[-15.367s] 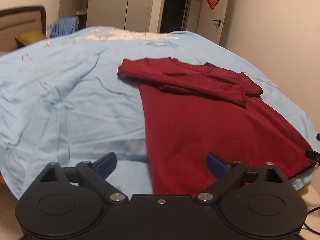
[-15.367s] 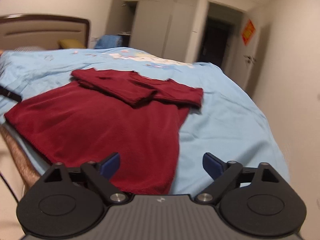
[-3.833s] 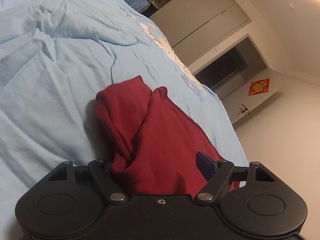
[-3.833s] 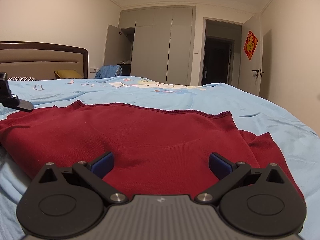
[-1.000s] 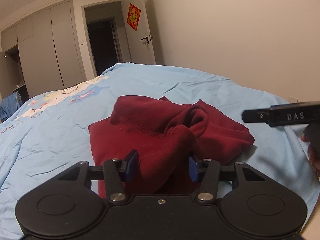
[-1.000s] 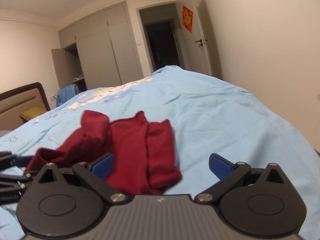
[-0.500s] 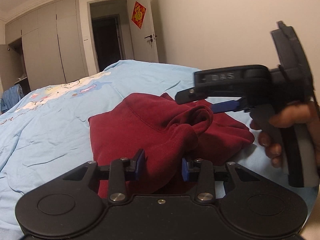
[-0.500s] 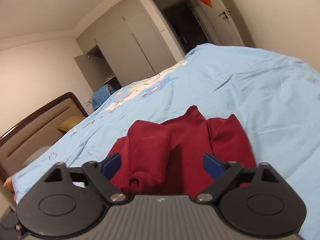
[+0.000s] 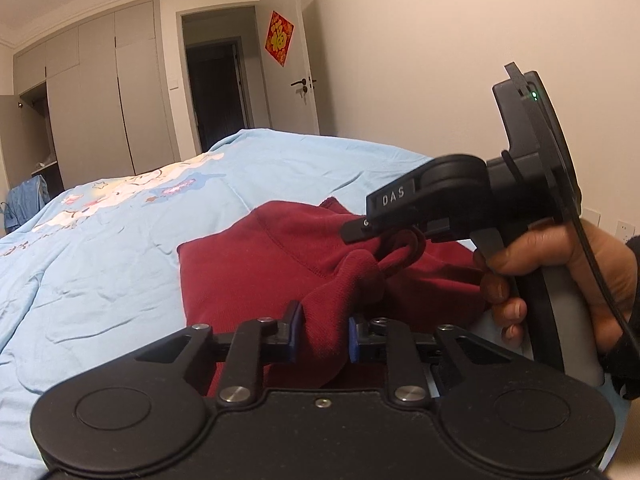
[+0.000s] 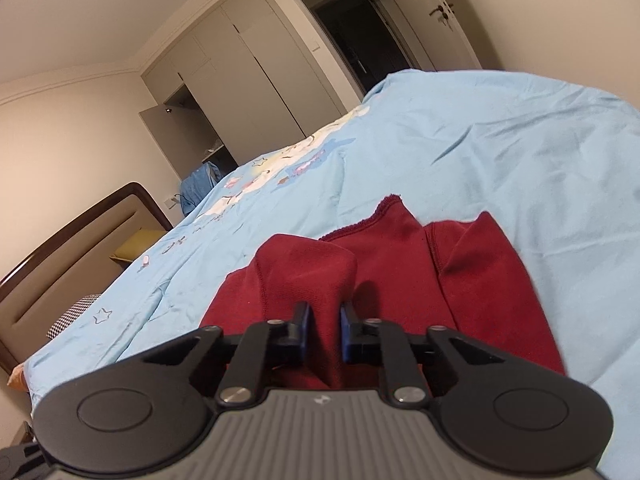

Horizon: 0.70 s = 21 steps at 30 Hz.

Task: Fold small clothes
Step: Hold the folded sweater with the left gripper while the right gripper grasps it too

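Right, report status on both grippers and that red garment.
Left gripper shut on red garment. Right gripper shut on it too. Garment bunched on blue bedsheet. Nothing in the way.

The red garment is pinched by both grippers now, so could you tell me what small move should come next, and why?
Probably lift both together: the left gripper and right gripper each clamp a bunched fold of the red garment, which lies crumpled on the blue bedsheet.

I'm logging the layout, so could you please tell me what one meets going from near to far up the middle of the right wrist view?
Right tongs shut on the red garment → light blue bedspread → dark open doorway.
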Tool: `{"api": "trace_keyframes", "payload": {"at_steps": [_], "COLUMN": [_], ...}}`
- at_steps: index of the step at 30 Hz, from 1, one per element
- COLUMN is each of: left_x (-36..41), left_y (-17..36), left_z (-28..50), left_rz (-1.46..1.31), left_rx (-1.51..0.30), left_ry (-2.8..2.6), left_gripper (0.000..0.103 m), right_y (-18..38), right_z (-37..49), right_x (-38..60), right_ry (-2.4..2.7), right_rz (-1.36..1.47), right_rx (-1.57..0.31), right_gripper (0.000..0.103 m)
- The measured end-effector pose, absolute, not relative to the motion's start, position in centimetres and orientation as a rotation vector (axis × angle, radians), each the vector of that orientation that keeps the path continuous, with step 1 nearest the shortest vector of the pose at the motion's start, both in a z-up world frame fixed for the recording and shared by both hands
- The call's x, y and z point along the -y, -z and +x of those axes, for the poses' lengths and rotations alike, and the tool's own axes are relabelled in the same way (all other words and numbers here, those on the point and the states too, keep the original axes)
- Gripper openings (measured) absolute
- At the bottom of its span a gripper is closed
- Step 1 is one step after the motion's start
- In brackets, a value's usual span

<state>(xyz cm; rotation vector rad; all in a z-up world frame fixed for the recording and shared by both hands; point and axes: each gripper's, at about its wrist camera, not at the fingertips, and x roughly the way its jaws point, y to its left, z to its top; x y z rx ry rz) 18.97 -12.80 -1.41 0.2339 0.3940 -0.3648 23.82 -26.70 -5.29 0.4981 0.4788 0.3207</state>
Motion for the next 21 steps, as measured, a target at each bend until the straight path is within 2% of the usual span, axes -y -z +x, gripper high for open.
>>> {"api": "trace_keyframes", "payload": {"at_steps": [5,21], "left_x": [14.0,18.4], "left_y": [0.9,0.9], "left_z": [19.2,19.6], "left_rz": [0.252,0.307], "left_rx": [-0.373,-0.336], "left_ry": [0.388,0.524], "left_gripper": [0.021,0.019], "right_y": [4.4,3.5], "right_z": [23.3,21.0], "right_x": [26.9,31.8], "right_ry": [-0.314,-0.18], "right_rz": [0.454,0.41], "right_rx": [-0.423,-0.32], "right_gripper": [0.011,0.01]}}
